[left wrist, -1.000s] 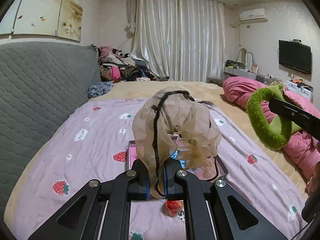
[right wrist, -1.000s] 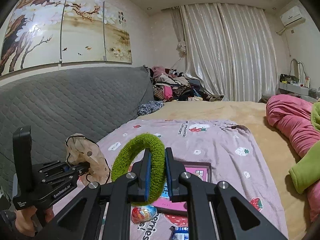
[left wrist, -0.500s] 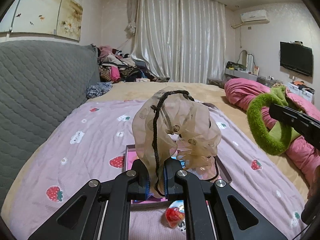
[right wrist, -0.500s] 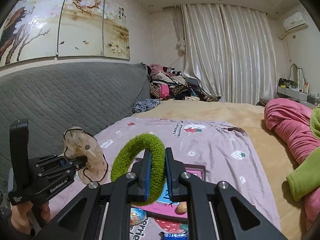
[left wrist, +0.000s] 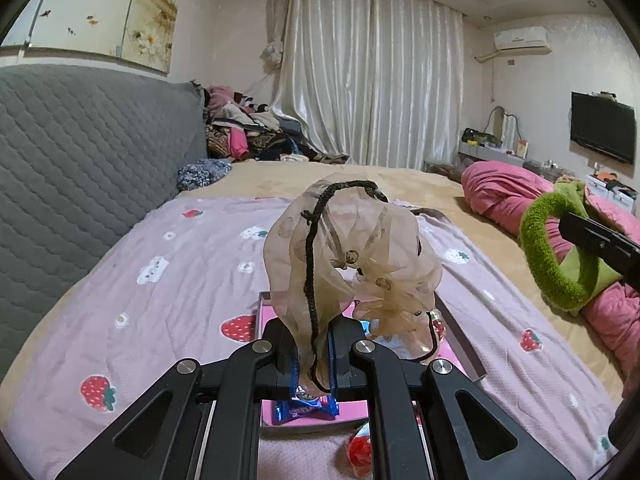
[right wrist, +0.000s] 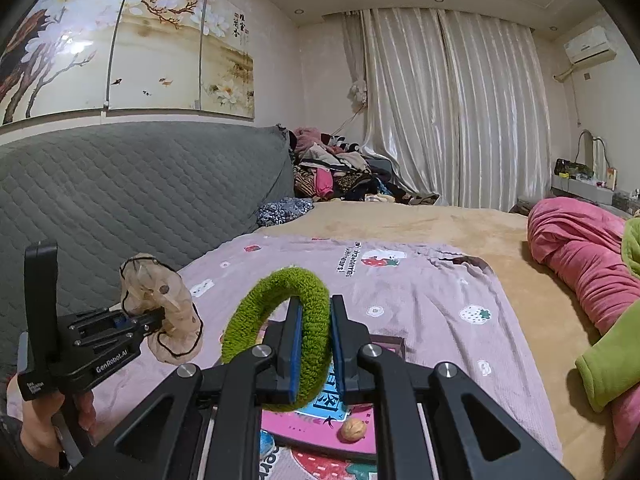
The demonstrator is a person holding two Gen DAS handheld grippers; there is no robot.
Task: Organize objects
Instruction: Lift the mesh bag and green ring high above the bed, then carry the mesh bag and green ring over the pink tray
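My left gripper [left wrist: 314,354] is shut on a sheer beige scrunchie [left wrist: 352,256] with black trim, which billows up above the fingers. It hangs over the near end of a pink tray [left wrist: 460,344] lying on the strawberry-print bedsheet. The right wrist view shows the same left gripper [right wrist: 158,318] and beige scrunchie [right wrist: 168,300] at the left, held by a hand. My right gripper [right wrist: 314,320] is shut on a fuzzy green scrunchie [right wrist: 280,292], above the pink tray [right wrist: 392,346]. That green scrunchie [left wrist: 538,256] floats at the right of the left wrist view.
In the tray lie a blue snack packet [left wrist: 304,406] and a walnut [right wrist: 353,429]. A red wrapped sweet [left wrist: 360,446] sits on the sheet before it. A grey quilted headboard [left wrist: 80,152] lines the left, a rolled pink quilt [right wrist: 580,264] the right, a clothes pile [right wrist: 340,172] the back.
My left gripper has moved forward and down with the beige scrunchie, so the pink tray now sits under it. The right gripper keeps its hold on the green scrunchie.
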